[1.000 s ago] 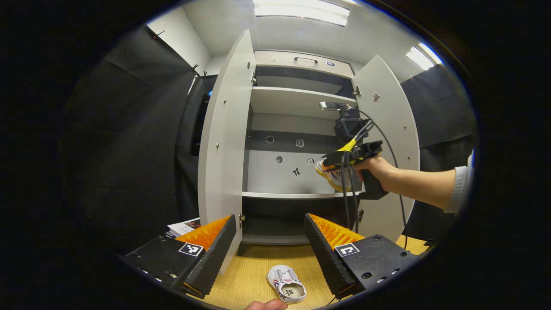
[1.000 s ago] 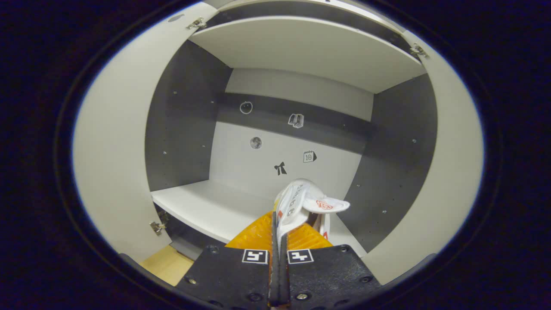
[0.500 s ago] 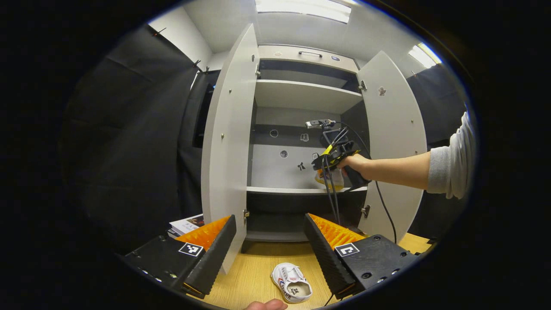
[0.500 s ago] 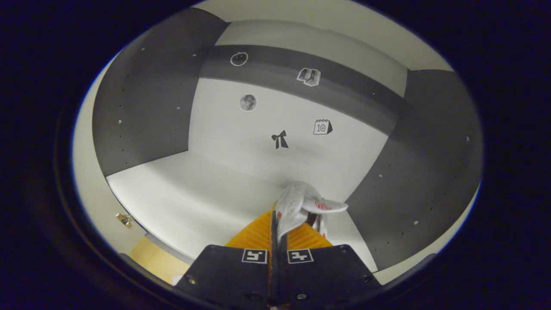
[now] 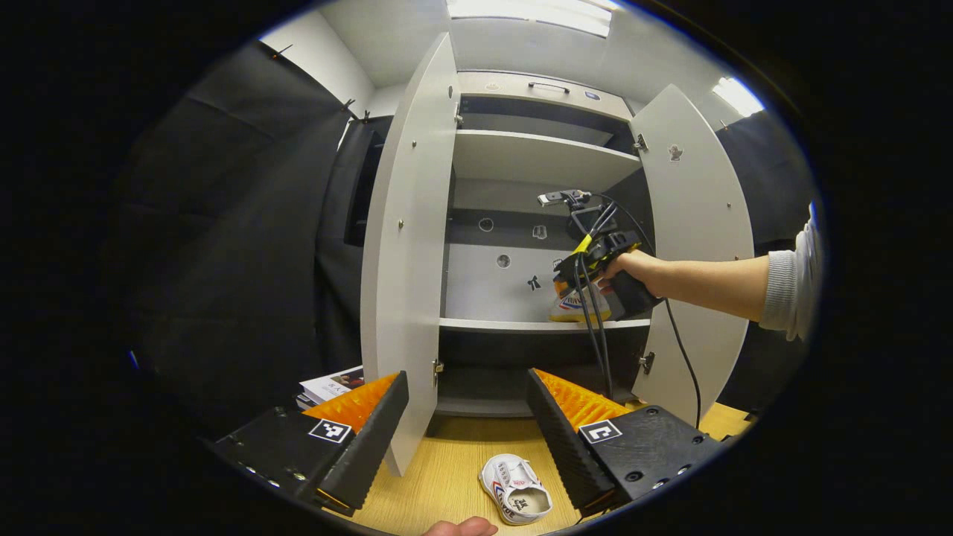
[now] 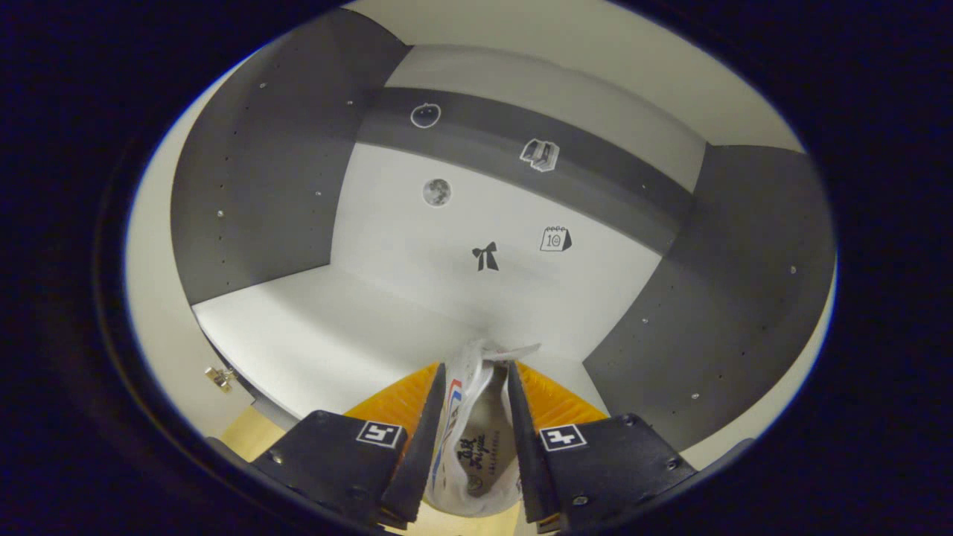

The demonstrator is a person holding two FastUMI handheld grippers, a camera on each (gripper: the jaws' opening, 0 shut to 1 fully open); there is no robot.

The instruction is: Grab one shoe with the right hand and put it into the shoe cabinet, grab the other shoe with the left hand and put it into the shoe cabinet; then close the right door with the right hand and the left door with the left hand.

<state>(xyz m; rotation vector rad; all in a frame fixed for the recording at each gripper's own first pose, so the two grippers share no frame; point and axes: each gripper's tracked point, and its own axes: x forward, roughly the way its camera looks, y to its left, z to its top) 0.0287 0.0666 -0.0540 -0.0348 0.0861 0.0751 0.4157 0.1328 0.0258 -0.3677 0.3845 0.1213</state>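
My right gripper (image 6: 470, 417) is holding its fingers apart around the first shoe (image 6: 471, 439), which seems to be resting on the cabinet's middle shelf (image 6: 327, 327). My left gripper (image 5: 467, 424) is hanging wide open above the second shoe (image 5: 515, 490) on the wooden floor (image 5: 439, 476).

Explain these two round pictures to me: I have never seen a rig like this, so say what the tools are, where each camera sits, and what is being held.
A person holds a hand-held two-finger gripper in each hand, each carrying its own camera. In the left gripper view, the left gripper is open above a shoe lying on the wooden floor, before an open shoe cabinet. Farther off, a hand holds the right gripper inside the cabinet. The right gripper view shows the right gripper with its fingers parted around the other shoe over the white shelf.
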